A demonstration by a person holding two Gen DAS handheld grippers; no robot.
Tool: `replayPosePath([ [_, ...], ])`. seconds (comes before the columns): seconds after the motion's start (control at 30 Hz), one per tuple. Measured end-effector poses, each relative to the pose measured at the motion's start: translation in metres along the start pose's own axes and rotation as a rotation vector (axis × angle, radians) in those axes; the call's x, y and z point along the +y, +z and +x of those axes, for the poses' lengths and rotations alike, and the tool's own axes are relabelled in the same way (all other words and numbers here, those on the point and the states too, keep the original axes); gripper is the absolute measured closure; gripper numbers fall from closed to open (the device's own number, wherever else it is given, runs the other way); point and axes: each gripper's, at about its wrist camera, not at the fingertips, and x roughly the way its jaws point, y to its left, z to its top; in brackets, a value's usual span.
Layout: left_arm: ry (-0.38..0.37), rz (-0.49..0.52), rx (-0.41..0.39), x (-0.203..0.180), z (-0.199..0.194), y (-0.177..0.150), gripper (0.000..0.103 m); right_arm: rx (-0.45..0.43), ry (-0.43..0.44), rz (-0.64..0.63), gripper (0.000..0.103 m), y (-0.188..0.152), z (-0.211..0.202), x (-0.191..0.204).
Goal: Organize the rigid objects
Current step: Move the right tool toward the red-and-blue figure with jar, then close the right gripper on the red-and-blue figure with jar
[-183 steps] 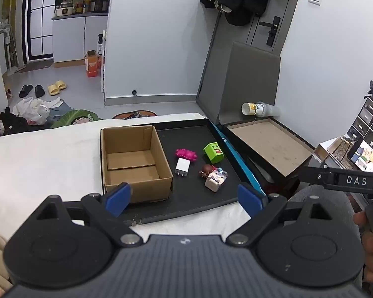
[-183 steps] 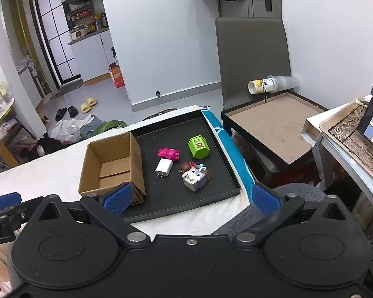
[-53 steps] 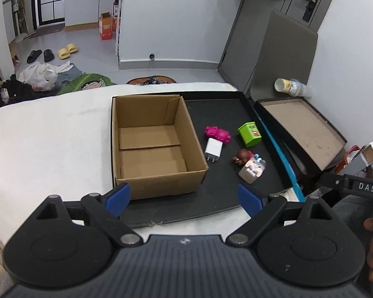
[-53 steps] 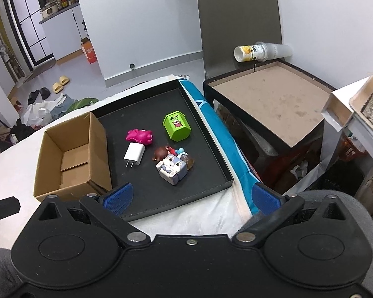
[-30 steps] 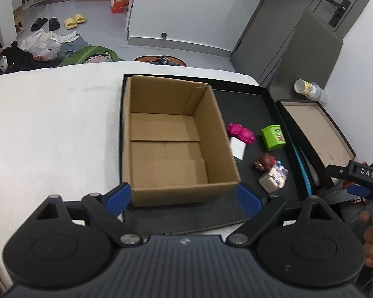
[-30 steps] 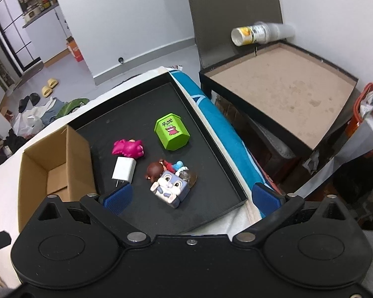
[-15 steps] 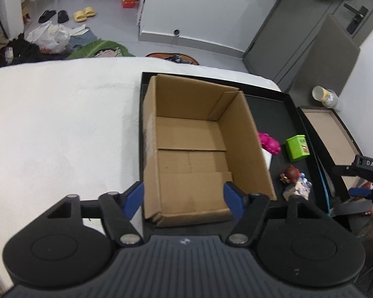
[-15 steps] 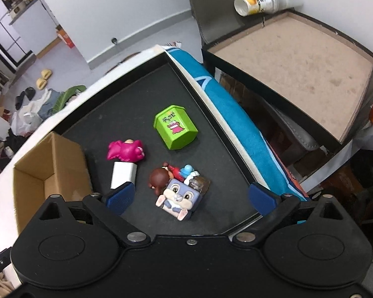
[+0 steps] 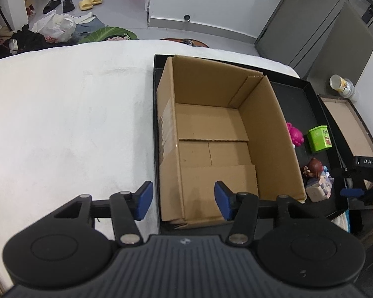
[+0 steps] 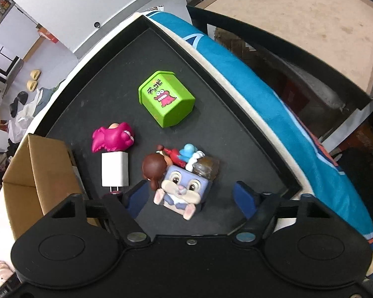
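An open, empty cardboard box (image 9: 211, 134) stands on the left part of a black tray (image 10: 161, 49). My left gripper (image 9: 182, 200) is open and straddles the box's near left corner. On the tray right of the box lie a green toy box (image 10: 165, 101), a pink toy (image 10: 113, 140), a white charger (image 10: 115, 168), a brown-haired figure (image 10: 155, 166) and a purple rabbit cube (image 10: 182, 188). My right gripper (image 10: 190, 196) is open, low over the tray, with its fingers either side of the rabbit cube.
The tray rests on a white padded surface (image 9: 62, 124) with a blue-edged cloth (image 10: 261, 87) along its right side. A dark case with a brown lining (image 10: 298, 12) stands to the right. Shoes and bags lie on the floor beyond.
Both grippers moved forward and down. The left gripper's jaws narrowed around the box corner. The right gripper's jaws narrowed and closed in on the rabbit cube.
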Motion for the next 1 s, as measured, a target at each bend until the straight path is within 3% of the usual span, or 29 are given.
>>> replayPosePath([
  [0.13,0.01,-0.003,0.01,0.002,0.004,0.0,0.05,0.001,-0.005,0.066,0.064,0.007,0.01,-0.01],
  [0.27,0.012,0.01,0.01,-0.001,0.004,0.0,0.05,-0.007,0.0,0.098,0.07,0.012,0.018,-0.014],
  [0.63,0.033,0.013,0.021,0.0,0.01,-0.001,0.05,-0.03,-0.026,0.074,0.076,0.016,0.023,-0.013],
  [1.0,0.038,0.009,0.02,0.004,0.009,-0.001,0.05,0.007,-0.059,-0.07,0.074,0.029,0.027,0.007],
])
